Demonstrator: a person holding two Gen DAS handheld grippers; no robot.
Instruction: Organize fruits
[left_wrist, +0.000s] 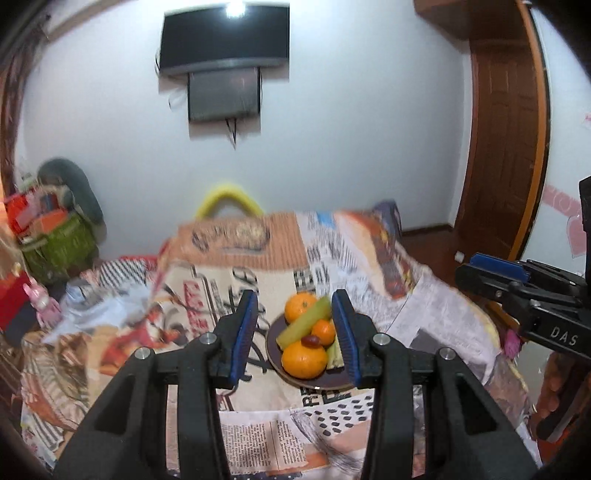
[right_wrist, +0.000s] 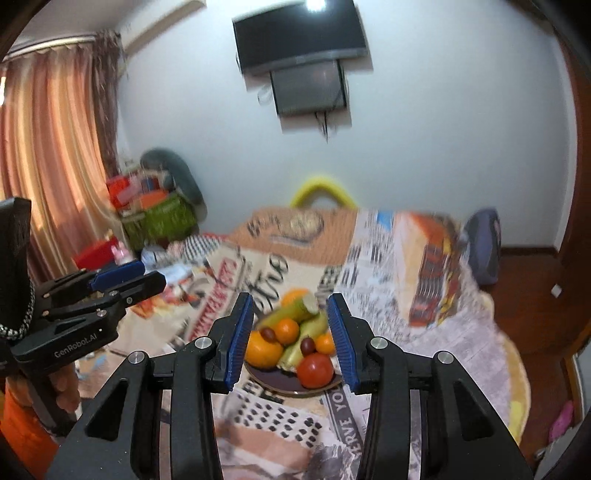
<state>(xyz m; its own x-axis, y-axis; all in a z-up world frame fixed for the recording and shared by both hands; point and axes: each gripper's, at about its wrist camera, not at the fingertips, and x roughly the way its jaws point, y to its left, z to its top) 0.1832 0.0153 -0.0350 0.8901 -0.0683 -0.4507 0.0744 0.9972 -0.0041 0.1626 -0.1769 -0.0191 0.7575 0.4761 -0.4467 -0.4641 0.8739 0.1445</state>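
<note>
While the fruit sits heaped on the dark round plate (right_wrist: 291, 387), we see that plate resting on the newspaper-print cloth (right_wrist: 369, 258) that covers the bed, towards its near end. On it lie several round orange citrus fruits (left_wrist: 302, 360), long pale green pieces (left_wrist: 304, 323) laid across them, small dark red grapes (left_wrist: 310, 340), and, in the right wrist view, a round red tomato (right_wrist: 315, 370) at the near rim. Our left gripper (left_wrist: 299, 334), black with blue pads, hangs in the air short of the plate, its jaws narrowly parted with nothing between them. Our right gripper (right_wrist: 291, 338) does the same, a slim gap between its pads and nothing held. Each shows at the edge of the other's view, well apart. Beyond the bed we see a yellow curved handle (left_wrist: 229, 195), a white wall with a black wall-mounted television (left_wrist: 223, 35), a green basket (right_wrist: 162, 218) of clutter to the left, striped curtains (right_wrist: 55, 147), and a brown wooden door (left_wrist: 506, 147) to the right.
</note>
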